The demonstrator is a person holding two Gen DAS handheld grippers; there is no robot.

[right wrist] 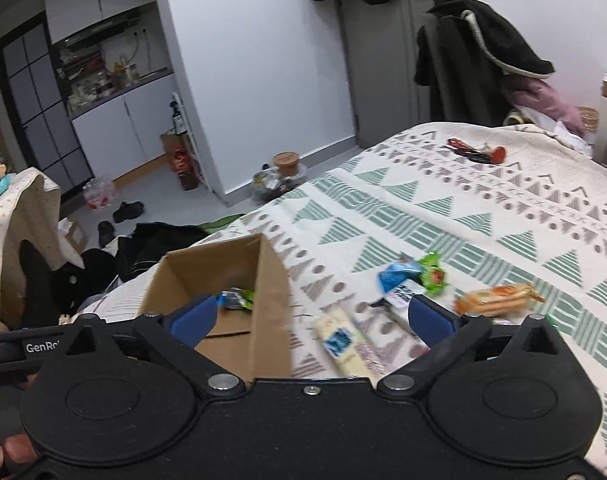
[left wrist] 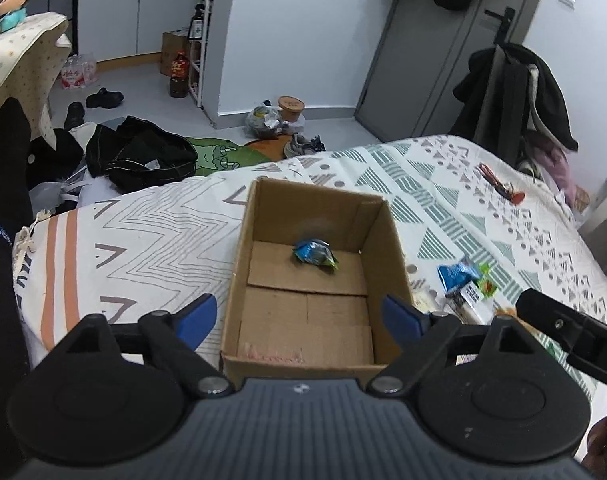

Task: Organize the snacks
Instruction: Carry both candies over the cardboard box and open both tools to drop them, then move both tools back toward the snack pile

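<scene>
An open cardboard box [left wrist: 379, 248] [right wrist: 277, 292] sits on the patterned bedspread [left wrist: 151, 236]. One blue and green snack packet [left wrist: 315, 254] [right wrist: 235, 298] lies on its floor. My left gripper [left wrist: 299, 316] hovers open over the box's near end, nothing between its fingers. Right of the box lie loose snacks: a blue packet [right wrist: 397, 274] [left wrist: 455, 274], a green packet [right wrist: 433, 274], an orange cracker pack [right wrist: 497, 298], a white black-print packet [right wrist: 401, 294] and a pale bar [right wrist: 345, 344]. My right gripper [right wrist: 311, 318] is open above the box's right wall and the pale bar.
A red and black object [right wrist: 477, 152] lies farther up the bed. Dark bags and clothes [left wrist: 139, 156], shoes [left wrist: 103, 98] and bottles cover the floor beyond the bed's edge. A coat-draped chair [left wrist: 515, 96] stands by the door. A person's fingers [right wrist: 7, 450] hold the handle.
</scene>
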